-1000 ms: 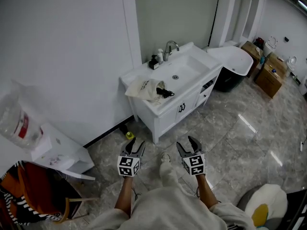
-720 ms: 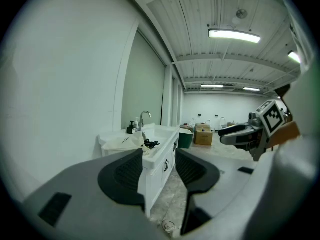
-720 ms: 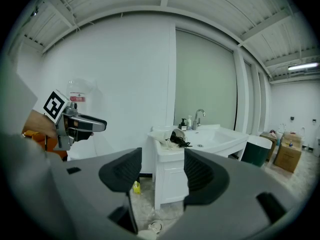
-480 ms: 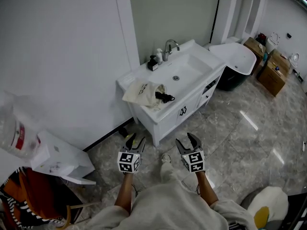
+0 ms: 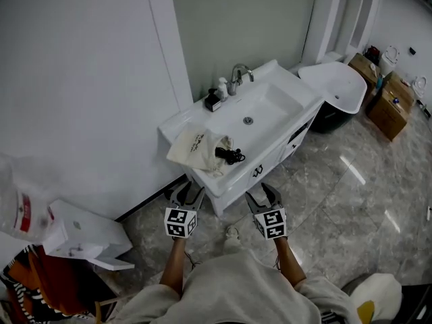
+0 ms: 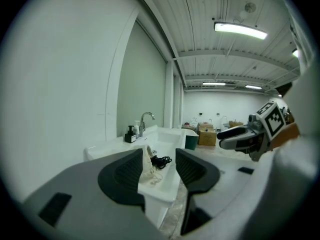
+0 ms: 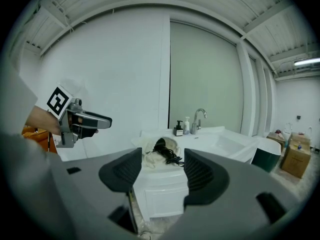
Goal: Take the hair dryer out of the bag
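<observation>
A pale marble floor [image 5: 351, 194] is filling the lower right of the head view. On it, a white table [image 5: 179, 123] with a built-in sink is standing against the wall at the frame's centre. The cream drawstring bag [image 5: 196, 147] is lying on the table's left end, its mouth facing right in the frame, toward the sink.

Just below the table's front edge in the frame, the left gripper [image 5: 188, 193] and the right gripper [image 5: 262, 196] are hovering side by side. Both have their jaws standing wide with nothing between the pads.

The hair dryer [image 7: 160, 145] is sitting mostly inside the bag, with its dark body showing at the mouth. Its black cord [image 5: 233, 156] is spilling in a tangle onto the table just beside the bag.

Nothing is being gripped yet, so the step in hand looks like the reach to the bag. To do it well, the left gripper should probably be pinning the cloth at the closed end. The right gripper should be closing on the dryer's body, not the cord, since tugging the cord would likely drag the whole bag toward the table's edge. Drawing the dryer out level, along the line of the mouth, should let the cloth slide off. The main risk is the cord snagging on the drawstring.
</observation>
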`<state>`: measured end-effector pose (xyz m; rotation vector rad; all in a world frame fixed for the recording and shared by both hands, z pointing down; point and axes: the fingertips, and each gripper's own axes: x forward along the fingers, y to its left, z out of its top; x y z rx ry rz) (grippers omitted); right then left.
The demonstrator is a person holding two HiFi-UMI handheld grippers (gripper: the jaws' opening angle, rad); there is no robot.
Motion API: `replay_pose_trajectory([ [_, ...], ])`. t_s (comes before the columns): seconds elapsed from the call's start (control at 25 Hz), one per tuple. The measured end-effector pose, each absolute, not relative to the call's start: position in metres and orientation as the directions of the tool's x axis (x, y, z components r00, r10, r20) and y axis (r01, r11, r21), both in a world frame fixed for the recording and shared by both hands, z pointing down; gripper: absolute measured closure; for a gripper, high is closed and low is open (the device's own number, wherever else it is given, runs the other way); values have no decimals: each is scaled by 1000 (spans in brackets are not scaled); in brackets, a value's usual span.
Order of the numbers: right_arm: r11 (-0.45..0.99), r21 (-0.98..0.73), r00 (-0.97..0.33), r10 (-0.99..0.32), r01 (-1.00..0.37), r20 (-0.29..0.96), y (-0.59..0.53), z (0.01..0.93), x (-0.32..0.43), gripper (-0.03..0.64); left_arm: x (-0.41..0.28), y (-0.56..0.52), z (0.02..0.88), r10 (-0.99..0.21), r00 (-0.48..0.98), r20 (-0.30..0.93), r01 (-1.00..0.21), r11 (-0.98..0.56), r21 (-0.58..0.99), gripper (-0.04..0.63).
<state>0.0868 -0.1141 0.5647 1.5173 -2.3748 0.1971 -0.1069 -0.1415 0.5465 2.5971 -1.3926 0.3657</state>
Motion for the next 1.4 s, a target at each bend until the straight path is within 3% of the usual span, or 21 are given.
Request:
replay_pose_trajectory([
  [0.68, 505, 23, -463, -809, -863, 361, -269, 578, 85, 373, -83, -278, 570, -777, 514, 365, -844, -533, 55, 397],
  [1.4, 553, -28, -506, -740, -833, 444, -287, 619, 69, 373, -56, -306, 609, -700, 552, 453, -806, -586, 77, 397],
])
